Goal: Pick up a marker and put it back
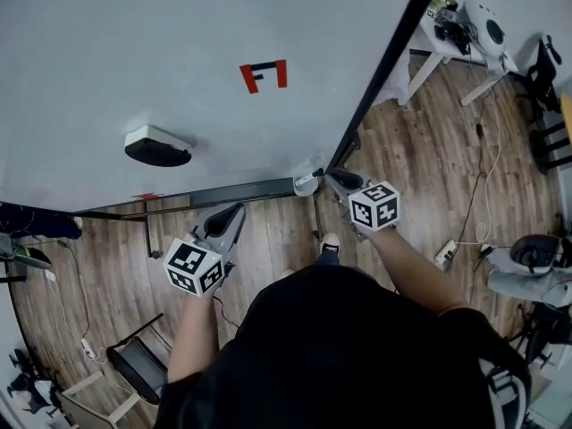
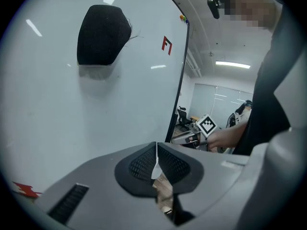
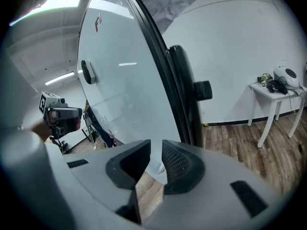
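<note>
Wooden plank flooring [image 1: 429, 168] runs under a large whiteboard [image 1: 179, 43] that fills most of the head view, with a dark frame and a narrow tray [image 1: 223, 192] along its lower edge.

The right gripper [image 1: 332, 180] is at the tray's right end, close to the board's corner. Its jaws stand apart. A small white rounded end of the marker [image 1: 307, 179] shows in the gap, and neither pad visibly presses on it. The marker rests at the end of the tray, its long axis lying along the board's lower edge. A dark tip appears to face the corner, though it is too small to be sure.

The left gripper [image 1: 237, 210] hangs lower and further left, below the tray and apart from it. Its jaws are closed together on nothing.

One marker is visible. One dark eraser [image 1: 156, 146] clings to the board above the tray, and one red and black mark [image 1: 264, 75] sits higher up. Beyond the board's right edge, one small white counter [image 1: 447, 56] carries some equipment. One chair [image 1: 138, 365] stands on the floor at the lower left.
</note>
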{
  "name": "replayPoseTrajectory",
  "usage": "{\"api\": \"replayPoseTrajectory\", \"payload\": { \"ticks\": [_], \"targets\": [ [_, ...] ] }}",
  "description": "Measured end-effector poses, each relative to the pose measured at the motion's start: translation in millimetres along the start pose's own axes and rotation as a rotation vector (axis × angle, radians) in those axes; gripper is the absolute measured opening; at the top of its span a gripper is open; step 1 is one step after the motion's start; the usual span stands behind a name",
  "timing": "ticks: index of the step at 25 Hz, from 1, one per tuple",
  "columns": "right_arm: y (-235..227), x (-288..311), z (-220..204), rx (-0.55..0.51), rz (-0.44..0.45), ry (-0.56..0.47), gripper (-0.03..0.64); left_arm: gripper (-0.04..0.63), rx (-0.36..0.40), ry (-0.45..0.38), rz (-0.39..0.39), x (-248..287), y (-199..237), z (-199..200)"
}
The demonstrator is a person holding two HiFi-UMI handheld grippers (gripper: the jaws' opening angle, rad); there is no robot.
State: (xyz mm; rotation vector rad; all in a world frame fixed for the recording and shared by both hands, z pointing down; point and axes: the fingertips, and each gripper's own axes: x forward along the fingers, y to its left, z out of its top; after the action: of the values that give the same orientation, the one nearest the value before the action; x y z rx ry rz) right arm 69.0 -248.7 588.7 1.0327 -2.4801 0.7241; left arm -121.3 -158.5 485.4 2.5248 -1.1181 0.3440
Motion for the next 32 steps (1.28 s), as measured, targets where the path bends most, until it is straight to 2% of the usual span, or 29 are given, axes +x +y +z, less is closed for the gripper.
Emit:
{"api": "replayPoseTrajectory", "payload": {
  "ticks": [12,32],
  "targets": [
    [-19,33,-37,0.067,-0.003,0.080,0.094,0.015,-0.031,0.032,0.008,7,8,-14],
    [-32,70,-56,0.133,-0.014,0.122,0.107,0.015,-0.063,0.056,-0.002,18,12,-28]
  ]
}}
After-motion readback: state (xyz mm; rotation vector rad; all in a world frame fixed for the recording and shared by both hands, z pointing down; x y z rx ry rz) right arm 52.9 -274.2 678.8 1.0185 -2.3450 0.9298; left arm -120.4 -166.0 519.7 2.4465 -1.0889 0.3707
